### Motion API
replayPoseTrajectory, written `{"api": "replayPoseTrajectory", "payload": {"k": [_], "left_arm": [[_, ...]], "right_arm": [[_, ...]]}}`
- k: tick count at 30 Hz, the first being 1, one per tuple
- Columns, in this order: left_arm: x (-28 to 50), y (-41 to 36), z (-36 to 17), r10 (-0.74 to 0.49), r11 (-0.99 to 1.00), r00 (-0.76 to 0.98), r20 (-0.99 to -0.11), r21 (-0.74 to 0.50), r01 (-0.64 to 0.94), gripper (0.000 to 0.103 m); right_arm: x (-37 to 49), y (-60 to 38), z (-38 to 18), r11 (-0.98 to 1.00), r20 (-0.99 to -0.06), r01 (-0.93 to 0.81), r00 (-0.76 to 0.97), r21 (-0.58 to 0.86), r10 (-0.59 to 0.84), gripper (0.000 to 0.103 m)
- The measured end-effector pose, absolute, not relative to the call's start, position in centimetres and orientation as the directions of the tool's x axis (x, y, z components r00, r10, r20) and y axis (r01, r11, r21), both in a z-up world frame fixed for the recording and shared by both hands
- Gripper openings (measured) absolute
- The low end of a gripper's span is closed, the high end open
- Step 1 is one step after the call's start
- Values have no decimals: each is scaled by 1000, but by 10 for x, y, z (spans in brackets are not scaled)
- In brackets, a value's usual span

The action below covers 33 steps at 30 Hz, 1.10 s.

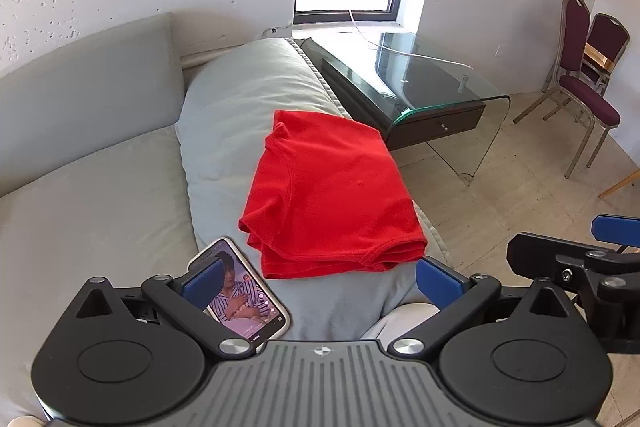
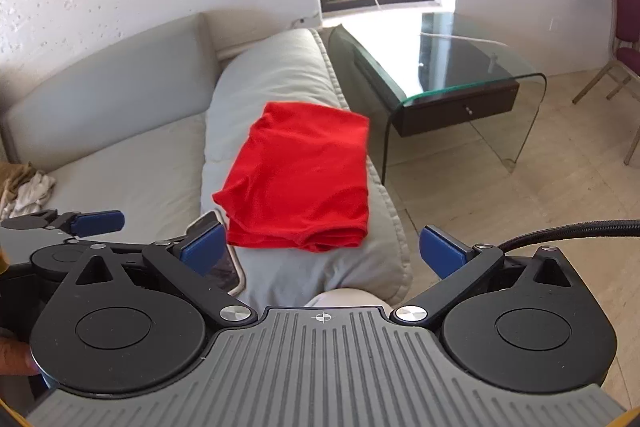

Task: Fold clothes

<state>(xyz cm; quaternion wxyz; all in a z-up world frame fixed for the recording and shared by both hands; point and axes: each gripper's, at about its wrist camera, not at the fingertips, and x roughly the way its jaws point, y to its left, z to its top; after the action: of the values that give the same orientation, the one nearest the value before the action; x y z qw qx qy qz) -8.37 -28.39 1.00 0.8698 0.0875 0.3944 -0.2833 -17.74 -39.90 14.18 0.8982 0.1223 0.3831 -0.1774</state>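
A red shirt (image 1: 332, 195) lies folded into a rough rectangle on a pale grey-green cushion (image 1: 240, 95) of the sofa, also seen as the red shirt (image 2: 300, 175) in the right wrist view. My left gripper (image 1: 320, 283) hangs open just short of the shirt's near edge, blue pads wide apart and nothing between them. My right gripper (image 2: 322, 251) is open too, above the near edge of the cushion (image 2: 276, 71), holding nothing. Each gripper shows at the edge of the other's view.
A phone (image 1: 244, 291) with a lit screen lies on the cushion beside the left pad. A glass side table (image 1: 432, 83) with a dark drawer stands right of the sofa. Maroon chairs (image 1: 588, 79) stand far right. Crumpled pale clothes (image 2: 24, 187) lie on the sofa seat at left.
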Motion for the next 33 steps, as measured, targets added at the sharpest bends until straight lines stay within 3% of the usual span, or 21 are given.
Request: {"api": "replayPoseTrajectory", "payload": {"k": [33], "left_arm": [[-85,-291,10,-426,819,509,-748,-81,568,101]], "right_arm": [[-186,-404,140,890,-729,447,639,92,-245,102]]}}
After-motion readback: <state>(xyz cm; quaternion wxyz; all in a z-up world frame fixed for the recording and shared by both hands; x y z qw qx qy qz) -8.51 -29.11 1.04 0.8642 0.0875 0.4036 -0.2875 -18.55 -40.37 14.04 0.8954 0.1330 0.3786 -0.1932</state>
